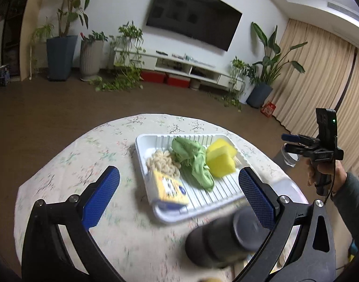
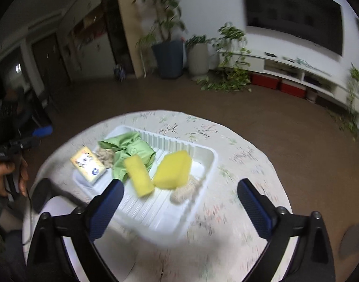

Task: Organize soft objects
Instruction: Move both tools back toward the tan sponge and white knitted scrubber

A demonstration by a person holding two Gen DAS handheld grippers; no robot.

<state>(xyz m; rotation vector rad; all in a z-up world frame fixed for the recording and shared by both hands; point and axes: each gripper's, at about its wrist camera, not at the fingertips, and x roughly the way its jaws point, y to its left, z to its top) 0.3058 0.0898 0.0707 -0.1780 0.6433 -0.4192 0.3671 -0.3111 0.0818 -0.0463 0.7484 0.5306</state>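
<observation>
Left wrist view: left hand-held gripper (image 1: 179, 196) spread wide, nothing between its blue pads, hanging above the near edge of the worktop (image 1: 85, 164).
Dark cylinder (image 1: 224, 237): blurred, lying on the worktop just below the left hand-held gripper's right pad; touching or not, I cannot tell.
Right wrist view: right hand-held gripper (image 2: 180, 208) also spread wide and empty, over the near end of the white tray (image 2: 210, 162).
White tray: on the floral cloth of the worktop, holding all the soft things.
Yellow sponges: narrow sponge (image 2: 138, 178) and larger sponge (image 2: 173, 170) side by side in the tray.
Beige scrubber (image 2: 183, 192): partly under the larger sponge.
Green cloth (image 2: 127, 151): crumpled, behind the narrow sponge.
Beige knit piece (image 2: 105, 157): between the green cloth and the yellow packet (image 2: 87, 165).
Far: plants, television on the wall.
</observation>
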